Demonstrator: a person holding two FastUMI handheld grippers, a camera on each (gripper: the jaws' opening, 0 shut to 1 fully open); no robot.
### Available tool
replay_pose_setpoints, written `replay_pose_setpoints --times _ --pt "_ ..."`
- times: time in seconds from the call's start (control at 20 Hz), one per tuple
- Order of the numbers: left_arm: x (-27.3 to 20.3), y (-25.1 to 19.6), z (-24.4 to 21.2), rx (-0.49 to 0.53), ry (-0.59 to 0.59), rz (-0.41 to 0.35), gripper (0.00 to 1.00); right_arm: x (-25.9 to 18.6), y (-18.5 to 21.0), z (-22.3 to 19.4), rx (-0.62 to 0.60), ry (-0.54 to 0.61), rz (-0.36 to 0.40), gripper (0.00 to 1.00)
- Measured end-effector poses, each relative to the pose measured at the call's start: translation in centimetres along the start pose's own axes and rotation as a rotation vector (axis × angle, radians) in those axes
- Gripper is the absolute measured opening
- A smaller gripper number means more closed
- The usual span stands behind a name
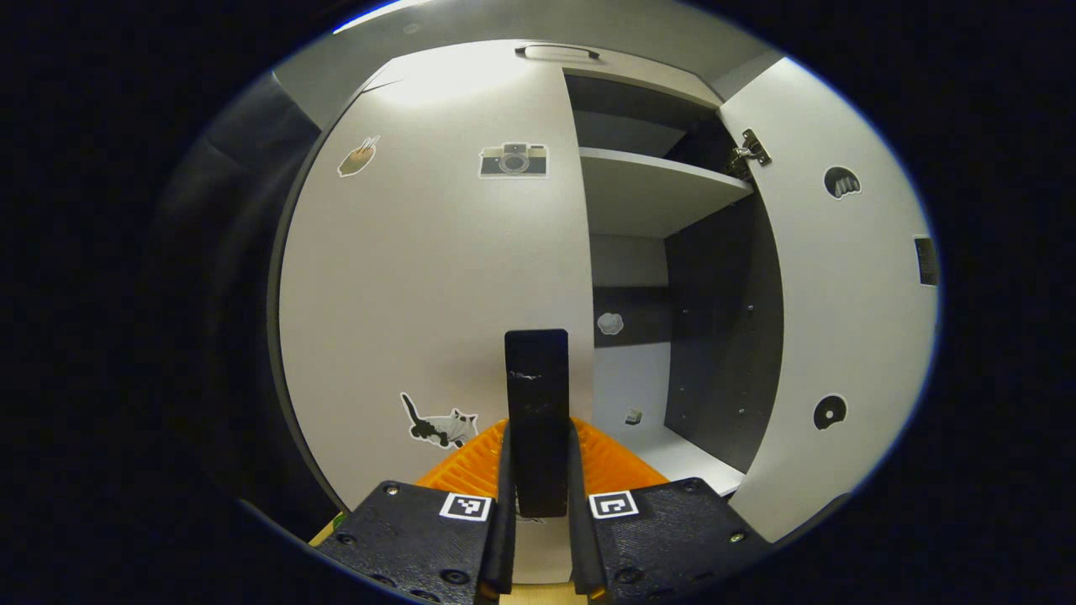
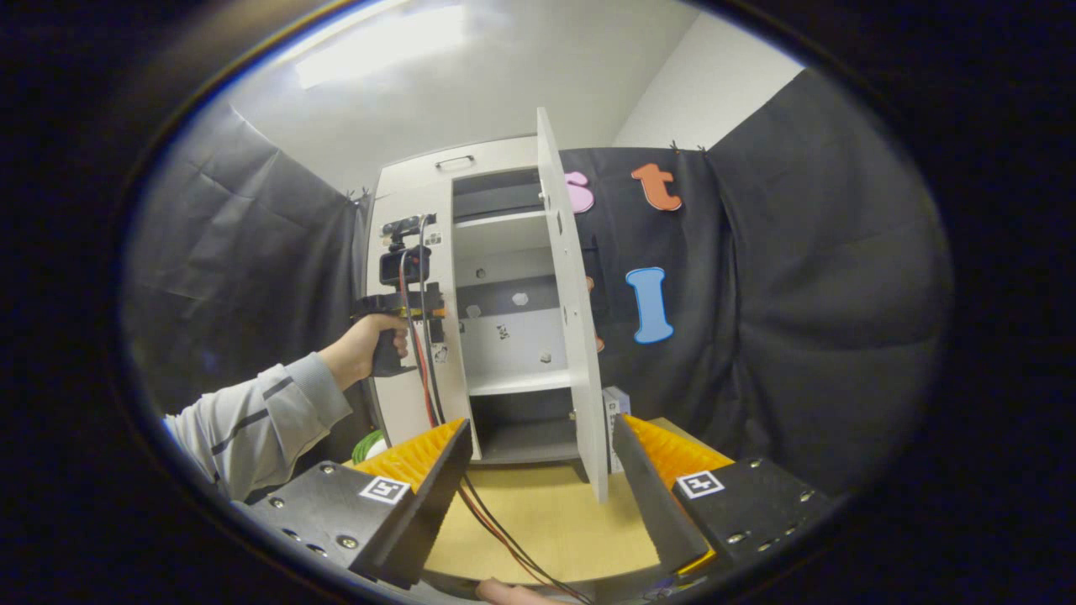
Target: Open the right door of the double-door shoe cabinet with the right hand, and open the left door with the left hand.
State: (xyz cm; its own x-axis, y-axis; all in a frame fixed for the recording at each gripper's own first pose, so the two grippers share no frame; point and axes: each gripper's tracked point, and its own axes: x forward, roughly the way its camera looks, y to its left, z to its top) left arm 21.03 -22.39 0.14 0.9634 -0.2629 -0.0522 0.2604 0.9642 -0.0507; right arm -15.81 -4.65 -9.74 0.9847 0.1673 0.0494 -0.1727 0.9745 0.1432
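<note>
Left gripper view: left gripper fingers closed around dark handle; handle's lower end hidden between fingers. Left door lower edge hidden behind gripper body. Small object on lower shelf too small to identify. Right door cut off by picture's edge at right.

Right gripper view: person's sleeve cut off at lower left. Cables run out of frame at bottom. Items inside cabinet too small to tell.

A: The left door looks like smooth matt laminate, with glossy paper stickers on it.

B: The hinge is shiny metal; the table is pale wood-look board, and the wall is matt cloth.
</note>
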Motion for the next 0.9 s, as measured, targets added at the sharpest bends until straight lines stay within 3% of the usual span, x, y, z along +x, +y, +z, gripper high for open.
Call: replay_pose_setpoints --times 0.3,0.4,0.6,0.9 --pt "-4.7 0.8 0.0 -0.020 0.047 0.002 0.28 0.2 0.5 -0.4 0.012 0.005 0.030 1.00" --pt "-6.0 1.3 -0.1 -0.009 0.055 -0.003 0.28 0.1 1.1 -0.5 0.034 0.002 0.046 0.96" --pt "-8.8 2.4 -0.2 0.033 0.064 -0.022 0.28 0.3 0.7 -0.5 0.037 -0.005 0.025 0.99" --pt "-11.9 4.2 -0.3 0.021 0.082 -0.038 0.27 0.2 0.9 -0.3 0.085 -0.017 0.043 0.96"
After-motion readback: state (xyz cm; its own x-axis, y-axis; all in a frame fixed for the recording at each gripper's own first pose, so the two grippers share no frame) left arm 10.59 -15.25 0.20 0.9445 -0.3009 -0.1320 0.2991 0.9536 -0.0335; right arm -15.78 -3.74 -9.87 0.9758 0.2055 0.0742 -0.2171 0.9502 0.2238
